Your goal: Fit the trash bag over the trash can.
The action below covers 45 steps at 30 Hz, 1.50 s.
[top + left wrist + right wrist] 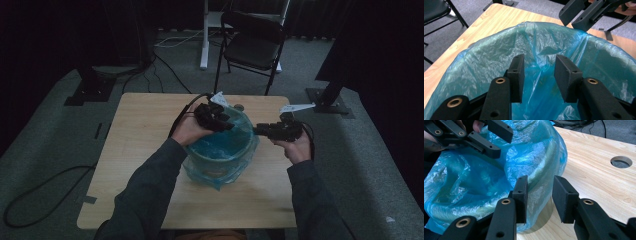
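A round bin lined with a blue plastic bag [220, 155] stands at the middle of the wooden table [145, 150]. My left gripper [226, 122] hovers over the bin's far-left rim and points into it. Its jaws [537, 75] stand open above the crinkled bag lining [499, 50], with nothing pressed between them. My right gripper [258, 131] is just outside the bin's right rim, pointing at it. Its jaws [539, 197] are open beside the bag-covered wall [474, 180], and the pads do not press on the plastic. Each gripper appears in the other's view: the right gripper [584, 12], the left gripper [486, 137].
A round hole [621, 161] is cut in the tabletop behind the bin. A black folding chair [252, 45] stands beyond the table's far edge. Stand bases and cables lie on the grey carpet at left and right.
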Each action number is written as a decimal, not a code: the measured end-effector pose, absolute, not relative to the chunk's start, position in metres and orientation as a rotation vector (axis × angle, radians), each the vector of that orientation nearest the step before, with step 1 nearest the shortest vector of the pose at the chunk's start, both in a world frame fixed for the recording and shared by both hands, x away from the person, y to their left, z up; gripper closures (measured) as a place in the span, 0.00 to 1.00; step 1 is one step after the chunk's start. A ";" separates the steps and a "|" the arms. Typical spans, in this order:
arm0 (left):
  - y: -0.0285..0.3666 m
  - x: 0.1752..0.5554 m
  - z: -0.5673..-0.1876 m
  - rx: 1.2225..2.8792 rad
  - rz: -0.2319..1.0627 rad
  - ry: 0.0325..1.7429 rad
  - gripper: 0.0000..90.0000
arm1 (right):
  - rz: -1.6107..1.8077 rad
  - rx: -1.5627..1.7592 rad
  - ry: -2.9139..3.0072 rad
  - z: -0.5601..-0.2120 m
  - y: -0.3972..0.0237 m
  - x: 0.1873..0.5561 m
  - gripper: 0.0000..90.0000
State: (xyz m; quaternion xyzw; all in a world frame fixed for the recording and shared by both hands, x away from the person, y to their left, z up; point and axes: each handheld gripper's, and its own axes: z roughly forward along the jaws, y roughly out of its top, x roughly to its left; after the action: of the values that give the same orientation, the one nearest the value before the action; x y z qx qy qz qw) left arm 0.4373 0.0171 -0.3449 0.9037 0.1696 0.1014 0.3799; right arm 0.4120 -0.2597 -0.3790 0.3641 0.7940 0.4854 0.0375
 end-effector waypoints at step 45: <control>-0.022 0.442 -0.384 2.754 0.418 0.358 0.64 | 1.516 1.109 2.434 -0.381 -0.262 0.410 0.70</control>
State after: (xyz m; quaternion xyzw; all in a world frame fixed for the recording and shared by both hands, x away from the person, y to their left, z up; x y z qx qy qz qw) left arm 0.4422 -0.0223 -0.3839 0.9670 0.1257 0.1468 0.1659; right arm 0.4095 -0.2617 -0.3813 0.3604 0.7912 0.4930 0.0337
